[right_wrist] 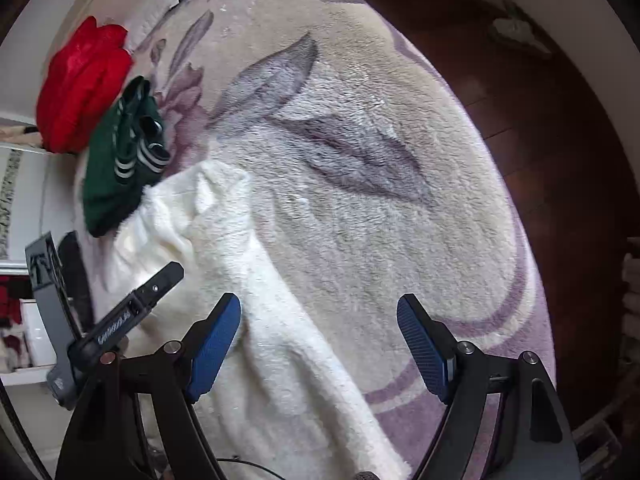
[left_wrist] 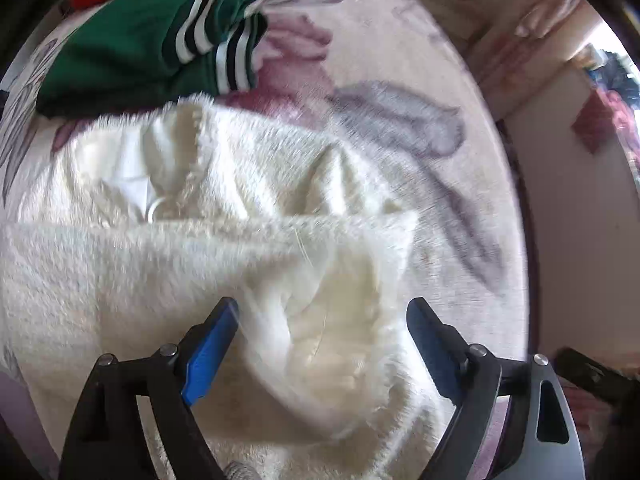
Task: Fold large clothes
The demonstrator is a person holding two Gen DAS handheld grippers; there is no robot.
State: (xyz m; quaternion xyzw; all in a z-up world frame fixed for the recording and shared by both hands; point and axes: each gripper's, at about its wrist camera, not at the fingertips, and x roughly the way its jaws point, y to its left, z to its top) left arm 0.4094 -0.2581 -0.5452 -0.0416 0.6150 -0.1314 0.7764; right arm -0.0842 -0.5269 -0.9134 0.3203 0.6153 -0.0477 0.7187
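A fluffy cream-white garment (left_wrist: pixel 200 264) lies rumpled and partly folded on a floral blanket (right_wrist: pixel 360 184) covering the bed. The left gripper (left_wrist: pixel 320 344) and right gripper (right_wrist: pixel 318 344) hover over it, fingers spread apart, gripping nothing

Your cream-white fleece garment (left_wrist: pixel 192 264) shows a plain white lining (left_wrist: pixel 128 164) at its opening. The folded garment (left_wrist: pixel 132 48) behind it is dark green with white and black stripes. Beyond that you have a plain bright red garment (right_wrist: pixel 80 84). Your blanket (right_wrist: pixel 360 168) underneath is beige, printed with grey-purple leaves and mauve-pink flowers, with lilac curved bands near its edge. Your finger pads (right_wrist: pixel 214 346) are blue on black frames. The floor (right_wrist: pixel 540 120) is dark reddish-brown.
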